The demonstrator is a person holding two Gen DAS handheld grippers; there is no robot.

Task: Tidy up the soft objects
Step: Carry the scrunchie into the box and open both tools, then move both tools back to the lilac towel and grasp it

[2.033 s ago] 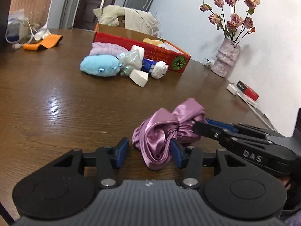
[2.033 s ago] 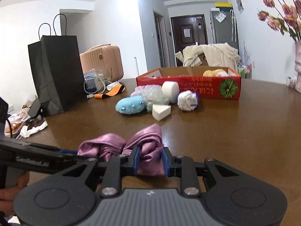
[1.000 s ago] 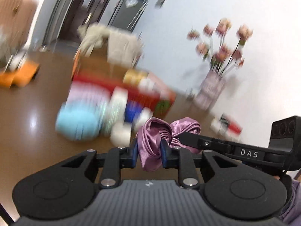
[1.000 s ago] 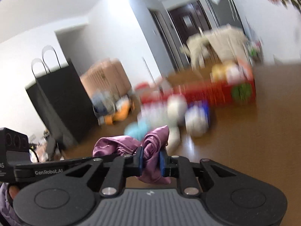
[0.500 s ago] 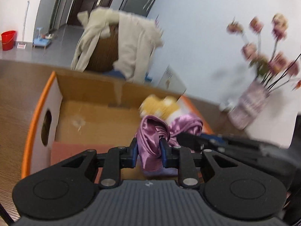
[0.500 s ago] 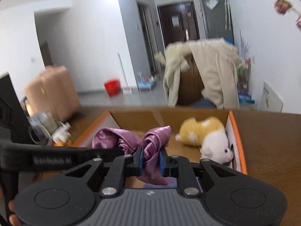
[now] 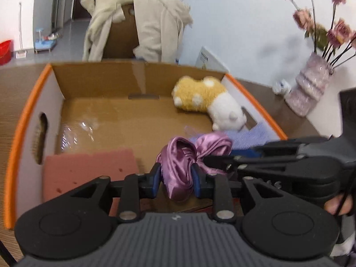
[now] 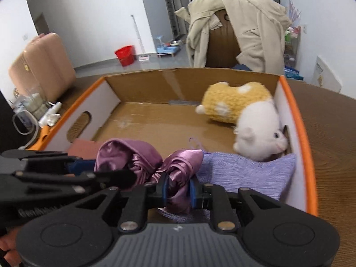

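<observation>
Satin purple cloth (image 7: pixel 180 166) hangs over the open cardboard box (image 7: pixel 26 120), pinched both ends: left gripper (image 7: pixel 176 180) fingers just eased wider w/ fabric btwn them, right gripper (image 8: pixel 178 190) fingers near-closed, also loosening slightly.

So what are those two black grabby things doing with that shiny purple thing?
A person is tidying soft things into a cardboard box. The left gripper and right gripper each pinch one end of the purple satin cloth, holding it over the box. Both have just been loosening their fingers. A plush toy, a lilac cloth and a pink sponge lie inside.
</observation>
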